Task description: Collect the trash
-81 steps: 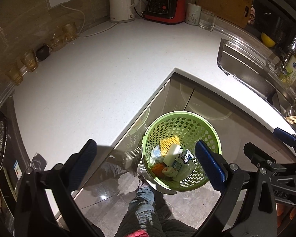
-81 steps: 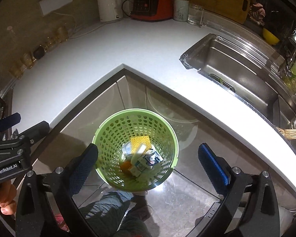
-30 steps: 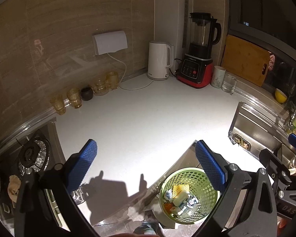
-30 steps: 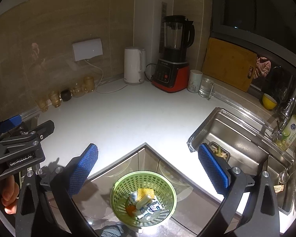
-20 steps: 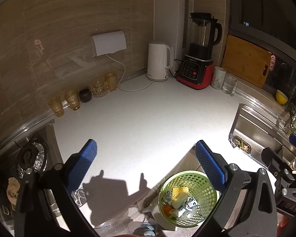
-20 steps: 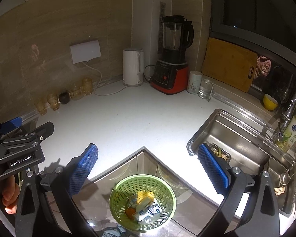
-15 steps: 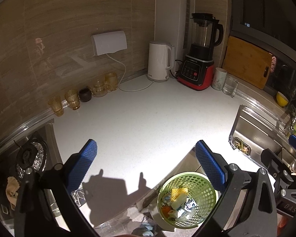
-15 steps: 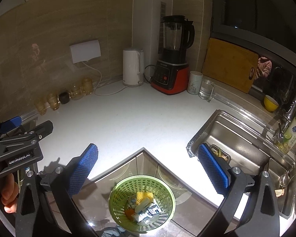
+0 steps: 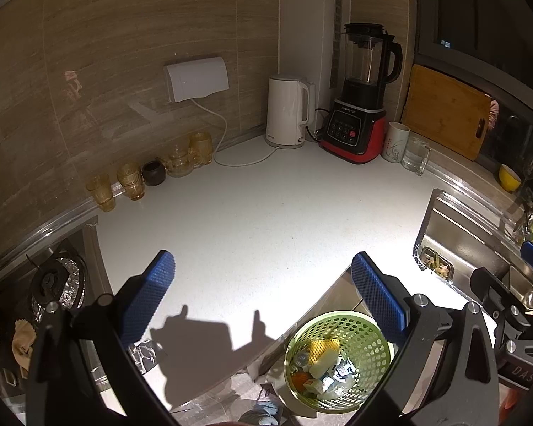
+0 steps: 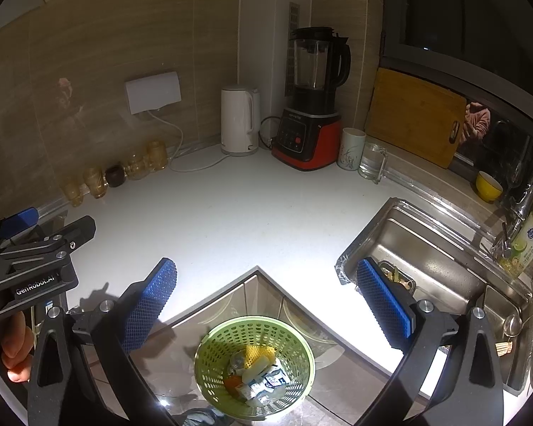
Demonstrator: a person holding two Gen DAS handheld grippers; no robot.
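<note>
Crumpled trash (image 10: 257, 378) in round perforated green plastic basket (image 10: 295, 340)

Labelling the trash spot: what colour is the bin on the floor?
Light green, with a perforated wall: the bin shows best in the right wrist view.

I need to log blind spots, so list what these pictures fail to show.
- Bin trash: too small in both views to identify pieces.
- Bin far rim, left view: behind the left gripper finger.
- Sink strainer contents, right view: partly behind the right gripper finger.
- Stove, left view: cut by the edge.
</note>
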